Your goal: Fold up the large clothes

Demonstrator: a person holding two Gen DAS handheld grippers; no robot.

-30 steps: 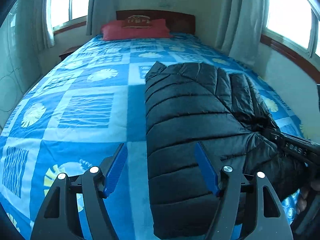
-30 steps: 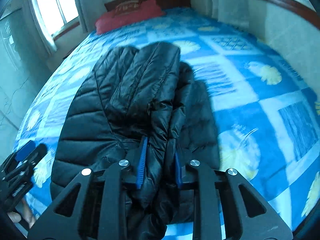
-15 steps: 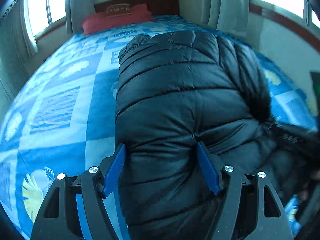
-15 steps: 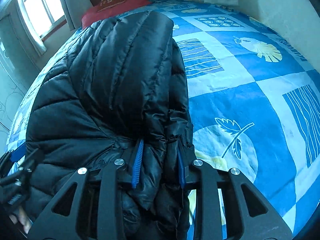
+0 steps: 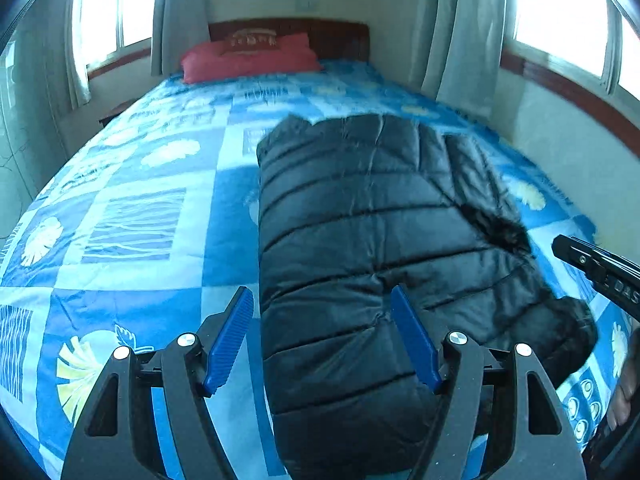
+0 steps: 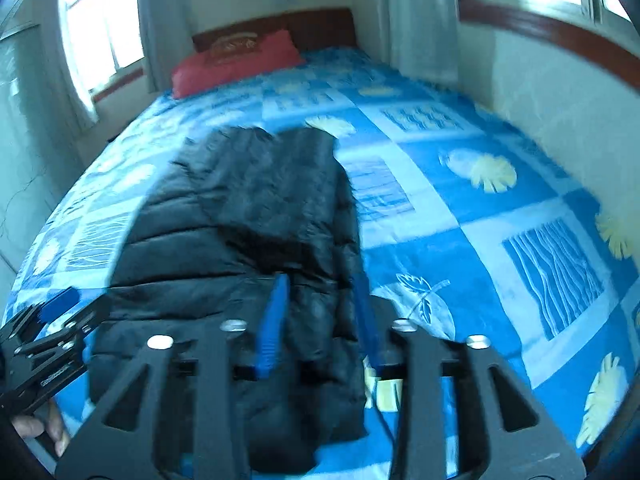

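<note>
A black quilted puffer jacket [image 5: 360, 232] lies lengthwise on the blue patterned bedspread [image 5: 132, 216], sides folded in. My left gripper [image 5: 322, 336] is open above the jacket's near left part, its fingers wide apart. In the right wrist view the jacket [image 6: 248, 220] fills the left centre. My right gripper [image 6: 320, 312] is open, its blue fingers either side of the jacket's near right edge, no longer pinching it. The view is blurred. Each gripper shows at the edge of the other's view [image 5: 600, 272] [image 6: 48, 340].
A red pillow [image 5: 248, 56] lies at the wooden headboard [image 5: 340, 36]. Curtained windows [image 5: 560, 12] stand on both sides. A white wall [image 6: 560, 92] runs close along the bed's right side. The near bed edge is just below the grippers.
The right gripper has opened and let go of the jacket fold it was pinching. Both grippers have pulled back and up; the jacket has settled flat on the bed.
</note>
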